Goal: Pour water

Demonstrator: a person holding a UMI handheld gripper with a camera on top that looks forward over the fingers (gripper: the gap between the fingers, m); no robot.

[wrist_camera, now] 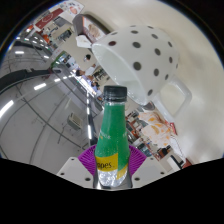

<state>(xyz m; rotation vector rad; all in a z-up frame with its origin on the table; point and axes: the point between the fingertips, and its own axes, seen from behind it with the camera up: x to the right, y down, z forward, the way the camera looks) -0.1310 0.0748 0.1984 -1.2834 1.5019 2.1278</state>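
green bottle (114,135) clamped in the gripper (112,168), cap on; tipped toward the spotted jug (142,62), nothing pours.

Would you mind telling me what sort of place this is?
Probably a shop or large indoor hall: long ceiling strip lights, displays of colourful goods. The gripper holds a green bottle near a spotted jug.

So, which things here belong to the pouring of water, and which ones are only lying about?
For the job:
- green bottle, dark cap on, held between the gripper fingers
- white polka-dot pitcher just beyond the bottle

Just lying about:
- printed papers under the pitcher's handle
- cluttered shelves in the background, too small to name
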